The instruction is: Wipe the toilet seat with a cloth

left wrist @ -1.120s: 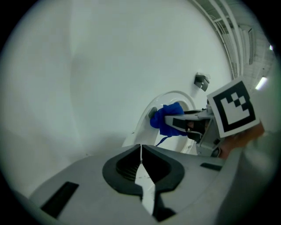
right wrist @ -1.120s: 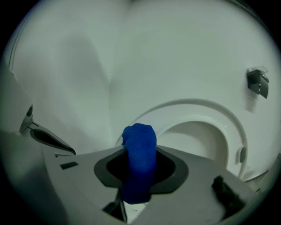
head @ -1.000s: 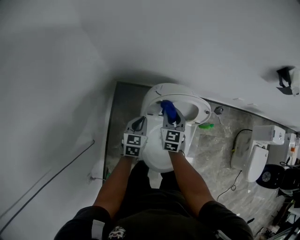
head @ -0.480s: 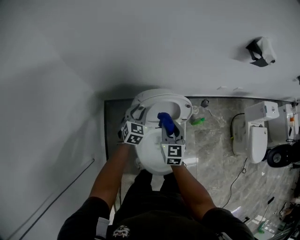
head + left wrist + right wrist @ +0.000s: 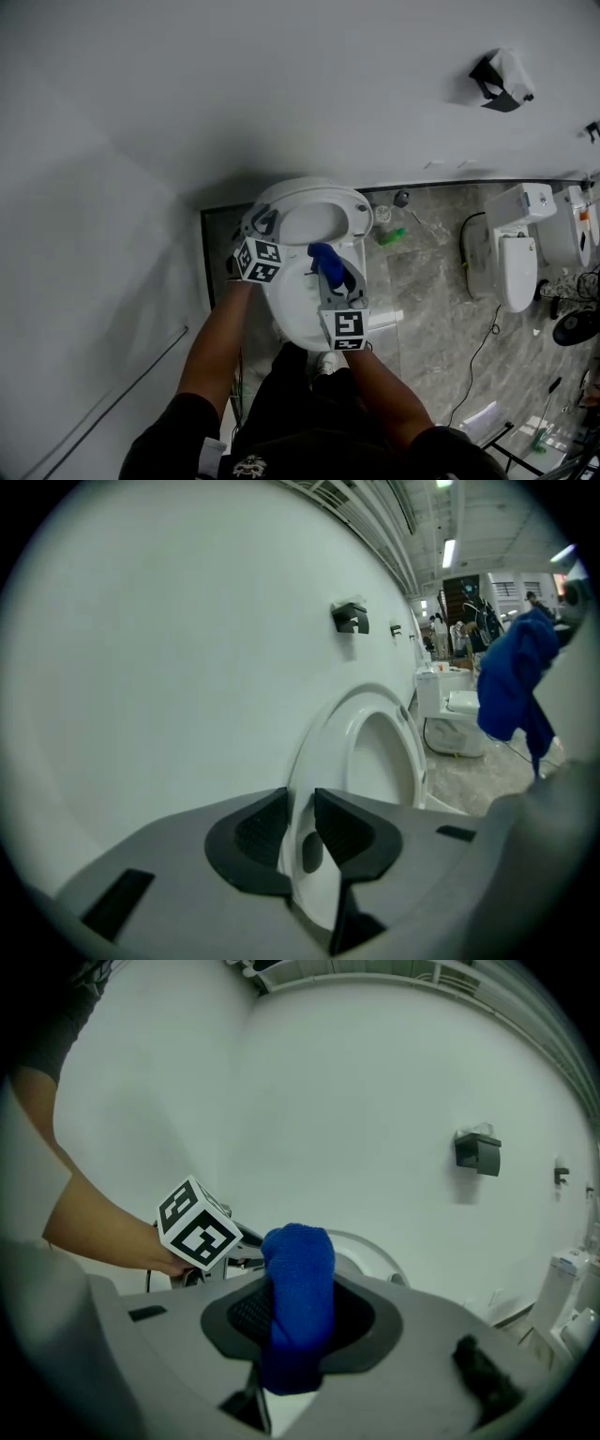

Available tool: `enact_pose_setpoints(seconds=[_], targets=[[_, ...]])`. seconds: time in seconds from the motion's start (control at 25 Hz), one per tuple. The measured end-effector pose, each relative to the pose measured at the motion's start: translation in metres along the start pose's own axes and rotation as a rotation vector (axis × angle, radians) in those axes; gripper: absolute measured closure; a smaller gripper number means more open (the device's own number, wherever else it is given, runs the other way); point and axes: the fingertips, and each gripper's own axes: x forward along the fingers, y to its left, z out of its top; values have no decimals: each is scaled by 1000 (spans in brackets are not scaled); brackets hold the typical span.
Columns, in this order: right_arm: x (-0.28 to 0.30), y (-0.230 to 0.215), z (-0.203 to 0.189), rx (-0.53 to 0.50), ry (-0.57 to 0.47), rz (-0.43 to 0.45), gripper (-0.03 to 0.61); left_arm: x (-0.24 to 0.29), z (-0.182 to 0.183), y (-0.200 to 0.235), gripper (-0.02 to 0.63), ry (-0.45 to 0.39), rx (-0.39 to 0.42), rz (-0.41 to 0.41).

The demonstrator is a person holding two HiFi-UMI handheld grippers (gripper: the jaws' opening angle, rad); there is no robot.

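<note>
Plain white wall above, grey marbled floor to the right. Against the wall, a white toilet, with the toilet seat raised and leaning back toward the wall. Long axis from hinge up to front edge, upright or nearly so, open ring facing out into the room. Farther right on the floor, a second toilet, well apart. At the left side rim of the raised seat, the left hand-held gripper. Jaws closing, the seat's edge deep between the pads, firm pressure on it not evident. Over the bowl, just beside the seat, the right hand-held gripper, clamped on a blue cloth. Bunched into a thick fold, sticking out past the jaw tips along the gripper's own line toward the wall, with a thin loose tail hanging below. For the seat, probably rigid, smooth, slippery moulded plastic. Swings only on its hinge, so best taken at the side rim, as here, and steadied rather than squeezed hard. For the cloth, probably soft, light and limp, with a pile like microfibre. Folds and drags under pressure, so best held across the bunched middle, leaving a wad of fabric proud of the jaws for wiping. No contact visible yet between cloth and seat.
</note>
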Motion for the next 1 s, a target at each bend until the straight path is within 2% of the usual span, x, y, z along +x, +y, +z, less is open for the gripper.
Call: enact_pose_setpoints(seconds=[0.28,0.48,0.6,0.8,1.0], targets=[[-33,0,6,32,-48,35,471,-44,-6,-30,535,27,140,-23],[-72,1,-1,27,-77,55,472,-87,-23,-64,541,50,81,-30],[-97,0,-17,47,-51,58,471,-111,-33,-84,541,70,104,-31],[-153,1,-51,107,-48,60,471,-150,-67,-138,541,108,239,-52],[-204,16,-93,117,-16,107,472,-183,-117,-203,541,187,454,-105]])
